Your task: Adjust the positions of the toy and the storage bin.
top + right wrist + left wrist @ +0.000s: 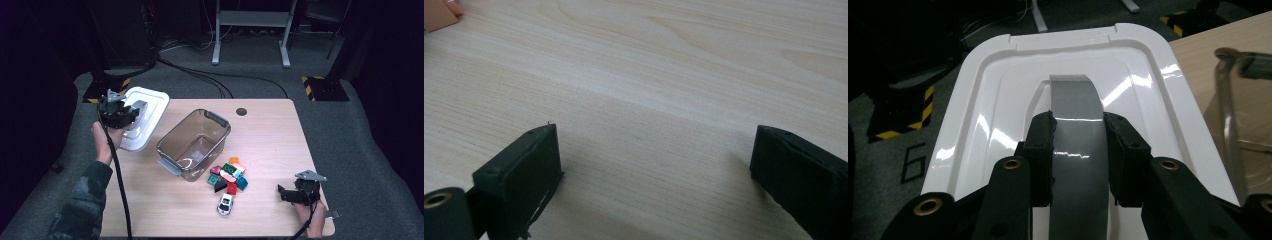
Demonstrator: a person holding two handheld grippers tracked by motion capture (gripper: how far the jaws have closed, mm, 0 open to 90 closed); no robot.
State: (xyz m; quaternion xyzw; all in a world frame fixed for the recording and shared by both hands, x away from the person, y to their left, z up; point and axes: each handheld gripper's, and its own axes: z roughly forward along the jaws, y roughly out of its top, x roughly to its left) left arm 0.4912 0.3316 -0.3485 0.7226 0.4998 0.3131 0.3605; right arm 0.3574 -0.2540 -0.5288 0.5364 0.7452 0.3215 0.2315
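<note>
Bare table point(270, 145) right of the tub point(194, 144); toy pile point(227, 175) blocks its front.

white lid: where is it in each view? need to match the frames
High view: lid at far left, past the table's left edge, held by the left gripper.
Left gripper view: lid across the centre, jaws shut on its grey handle.
Right gripper view: bare tabletop and open jaws; not the lid.
Shared landmark: clear bin.

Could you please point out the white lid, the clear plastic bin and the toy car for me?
white lid point(998, 95), left gripper view, on its glossy top left of the grey handle.
clear plastic bin point(167, 142), high view, on its left wall.
toy car point(225, 204), high view, on its white roof.
</note>
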